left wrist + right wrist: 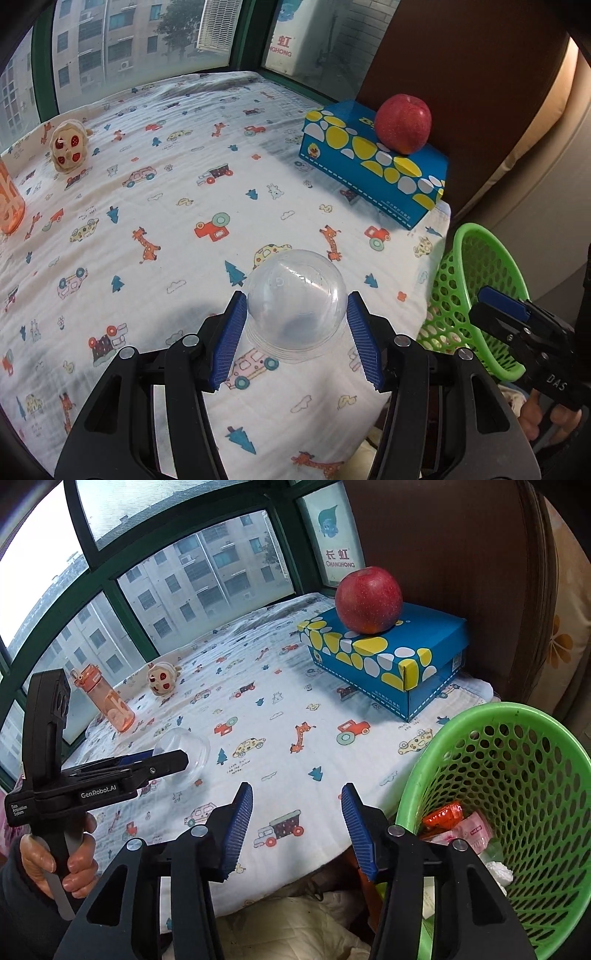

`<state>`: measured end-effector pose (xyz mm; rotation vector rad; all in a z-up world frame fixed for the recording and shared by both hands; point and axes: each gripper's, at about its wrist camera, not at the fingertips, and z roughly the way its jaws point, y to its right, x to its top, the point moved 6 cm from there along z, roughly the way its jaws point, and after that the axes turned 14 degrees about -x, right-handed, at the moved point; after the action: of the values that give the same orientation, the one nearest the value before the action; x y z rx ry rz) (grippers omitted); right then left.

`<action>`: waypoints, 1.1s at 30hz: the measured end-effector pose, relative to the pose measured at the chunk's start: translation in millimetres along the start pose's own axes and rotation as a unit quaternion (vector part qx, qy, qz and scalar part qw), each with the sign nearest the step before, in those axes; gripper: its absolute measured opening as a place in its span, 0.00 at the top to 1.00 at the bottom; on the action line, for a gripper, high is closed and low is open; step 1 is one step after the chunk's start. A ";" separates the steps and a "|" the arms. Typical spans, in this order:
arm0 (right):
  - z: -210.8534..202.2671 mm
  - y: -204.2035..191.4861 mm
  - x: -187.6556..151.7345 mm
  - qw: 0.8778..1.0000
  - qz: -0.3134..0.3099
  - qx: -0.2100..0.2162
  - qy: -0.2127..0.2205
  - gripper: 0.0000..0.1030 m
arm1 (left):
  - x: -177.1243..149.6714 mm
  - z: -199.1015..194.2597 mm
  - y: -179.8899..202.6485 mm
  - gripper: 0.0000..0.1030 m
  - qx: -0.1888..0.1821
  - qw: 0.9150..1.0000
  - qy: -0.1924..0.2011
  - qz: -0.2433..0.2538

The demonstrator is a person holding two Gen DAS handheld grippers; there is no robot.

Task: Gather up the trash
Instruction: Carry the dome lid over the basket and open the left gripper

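A clear plastic dome lid (295, 301) lies on the printed sheet (159, 229) between the blue pads of my left gripper (296, 314). The pads flank the dome and touch or nearly touch its sides. In the right wrist view the dome (184, 753) sits at the tip of the left gripper (162, 762). My right gripper (297, 812) is open and empty over the table's near edge, left of the green mesh basket (517, 738), which holds several wrappers (458, 825). The basket also shows in the left wrist view (476, 288), with the right gripper (517, 314) in front of it.
A red apple (369, 600) rests on a blue tissue box (399, 661) at the back right. An orange water bottle (110, 701) and a small plush toy (162, 679) stand at the back left by the window. A brown wall panel (461, 554) stands behind the box.
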<state>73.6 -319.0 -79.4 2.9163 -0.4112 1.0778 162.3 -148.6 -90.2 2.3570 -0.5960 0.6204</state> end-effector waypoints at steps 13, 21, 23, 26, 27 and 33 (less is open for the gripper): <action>-47.2 65.3 -24.8 0.998 0.050 -0.046 0.019 0.61 | -16.0 14.7 85.6 0.46 -0.044 0.997 -0.022 0.054; -70.4 124.2 -38.9 0.992 0.085 -0.090 0.027 0.61 | -16.0 38.1 146.7 0.46 -0.078 0.992 -0.039 0.089; -74.7 136.5 -41.6 0.990 0.093 -0.099 0.028 0.61 | -15.9 44.0 160.1 0.46 -0.083 0.991 -0.043 0.099; -79.4 153.5 -46.3 0.988 0.107 -0.109 0.028 0.60 | -15.7 54.7 177.2 0.46 -0.090 0.989 -0.051 0.108; -80.9 157.8 -47.4 0.987 0.110 -0.112 0.029 0.60 | -16.3 58.4 181.9 0.46 -0.092 0.988 -0.055 0.111; -85.5 174.4 -52.8 0.984 0.125 -0.124 0.030 0.60 | -23.0 82.0 205.4 0.46 -0.108 0.984 -0.080 0.120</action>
<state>-62.3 -466.5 -62.7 2.6577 -0.8619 1.0482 54.2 -341.7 -67.9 2.1605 -0.9798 0.4454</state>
